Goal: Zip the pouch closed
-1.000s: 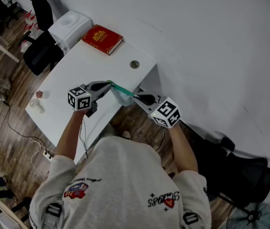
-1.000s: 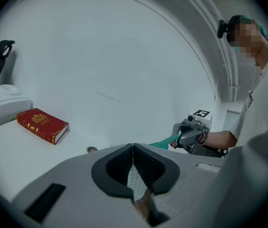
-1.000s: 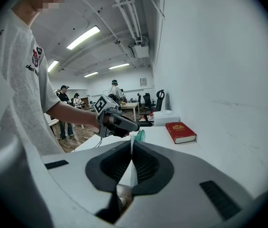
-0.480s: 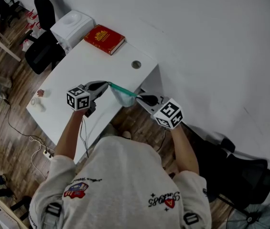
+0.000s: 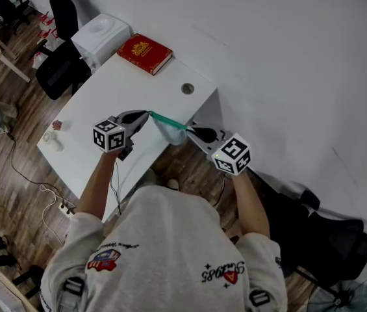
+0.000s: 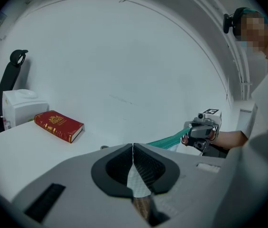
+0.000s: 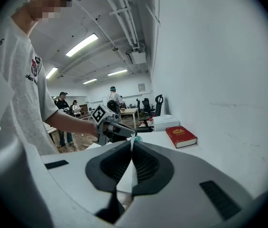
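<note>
My left gripper (image 5: 139, 116) has its jaws pressed together on one end of the pouch (image 5: 169, 129). A thin pale piece of its fabric is pinched flat between the pads. My right gripper (image 5: 195, 133) is clamped the same way on the opposite end, with a pale strip of that fabric standing in the seam of its closed jaws.

The pouch hangs in the air between my two sets of jaws, pulled taut. Its green zipper edge (image 6: 166, 138) runs straight from just ahead of the left jaws across to the right jaws. I cannot tell whether either pair of jaws has the zipper pull itself.

The left jaws sit above the white desk (image 5: 99, 103), near its edge. The right jaws are out past that edge, over the wooden floor (image 5: 14, 181).

Ahead of the left jaws and off to their left, well apart, a red book (image 6: 59, 125) lies flat on the desk. A white box-shaped appliance (image 6: 22, 106) stands beyond it. A round cable hole (image 5: 188, 88) in the desk lies beyond the pouch, between the jaws and the wall.

From the right jaws, the left gripper shows directly ahead, with the book off to the right of it.
</note>
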`<move>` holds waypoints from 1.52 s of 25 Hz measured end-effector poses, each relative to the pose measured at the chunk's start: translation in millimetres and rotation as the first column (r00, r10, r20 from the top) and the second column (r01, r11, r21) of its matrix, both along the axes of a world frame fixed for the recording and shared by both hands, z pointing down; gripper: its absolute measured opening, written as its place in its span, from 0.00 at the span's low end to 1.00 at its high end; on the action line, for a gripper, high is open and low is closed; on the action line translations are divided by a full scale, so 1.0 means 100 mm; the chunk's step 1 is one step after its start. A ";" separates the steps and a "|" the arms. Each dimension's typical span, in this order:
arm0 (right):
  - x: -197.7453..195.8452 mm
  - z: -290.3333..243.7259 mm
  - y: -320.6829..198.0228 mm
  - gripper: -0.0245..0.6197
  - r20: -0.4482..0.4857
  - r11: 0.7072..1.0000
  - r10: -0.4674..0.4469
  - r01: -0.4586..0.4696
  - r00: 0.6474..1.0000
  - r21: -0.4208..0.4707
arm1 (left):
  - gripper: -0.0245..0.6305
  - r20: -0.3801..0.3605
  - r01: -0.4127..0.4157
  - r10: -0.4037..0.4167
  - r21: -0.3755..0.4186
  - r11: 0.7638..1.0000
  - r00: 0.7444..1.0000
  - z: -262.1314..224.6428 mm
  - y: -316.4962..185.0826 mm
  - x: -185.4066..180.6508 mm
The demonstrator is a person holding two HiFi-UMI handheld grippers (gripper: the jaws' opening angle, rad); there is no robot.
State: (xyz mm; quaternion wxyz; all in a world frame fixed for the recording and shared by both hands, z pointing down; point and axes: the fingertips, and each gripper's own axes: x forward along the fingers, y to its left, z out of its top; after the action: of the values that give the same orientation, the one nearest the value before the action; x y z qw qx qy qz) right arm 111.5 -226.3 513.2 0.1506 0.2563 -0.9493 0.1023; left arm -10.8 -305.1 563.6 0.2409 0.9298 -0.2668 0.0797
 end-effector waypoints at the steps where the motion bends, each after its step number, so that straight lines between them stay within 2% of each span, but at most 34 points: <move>1: 0.00 -0.01 -0.01 0.06 0.004 1.000 0.000 0.000 1.000 0.001 | 0.05 0.001 0.003 -0.003 0.001 1.000 1.000 -0.01 0.00 0.01; 5: -0.02 -0.02 -0.04 0.06 -0.005 1.000 0.000 0.000 1.000 0.014 | 0.05 0.052 0.006 -0.007 0.024 1.000 0.999 0.01 0.01 0.05; 11: -0.12 -0.06 -0.05 0.07 -0.013 0.999 -0.001 0.001 1.000 0.035 | 0.05 0.100 0.024 -0.025 0.012 1.000 0.995 0.08 0.05 0.04; 17: -0.16 -0.11 -0.09 0.07 -0.018 0.999 0.005 -0.004 1.000 0.045 | 0.05 0.104 0.063 -0.066 0.025 0.998 0.992 0.03 0.06 -0.06; 26: -0.11 -0.09 -0.25 0.07 -0.031 0.995 0.080 -0.078 0.996 0.060 | 0.05 0.099 0.142 -0.148 0.067 0.988 0.984 -0.01 0.11 -0.31; 29: -0.11 -0.11 -0.33 0.08 -0.028 0.990 0.118 -0.115 0.993 0.076 | 0.05 0.121 0.204 -0.217 0.107 0.973 0.969 -0.04 0.07 -0.46; 33: -0.12 -0.18 -0.44 0.08 -0.016 0.980 0.170 -0.167 0.985 0.106 | 0.05 0.171 0.295 -0.325 0.178 0.939 0.930 -0.12 0.04 -0.71; 38: -0.08 -0.27 -0.61 0.07 0.012 0.958 0.255 -0.254 0.967 0.134 | 0.05 0.181 0.342 -0.393 0.258 0.903 0.901 -0.34 0.06 -0.92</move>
State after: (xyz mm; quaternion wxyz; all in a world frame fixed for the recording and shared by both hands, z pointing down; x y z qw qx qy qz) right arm 103.9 -286.9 486.0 0.1209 0.3862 -0.9128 0.0559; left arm -103.2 -298.8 529.4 0.1149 0.8676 -0.4714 0.1091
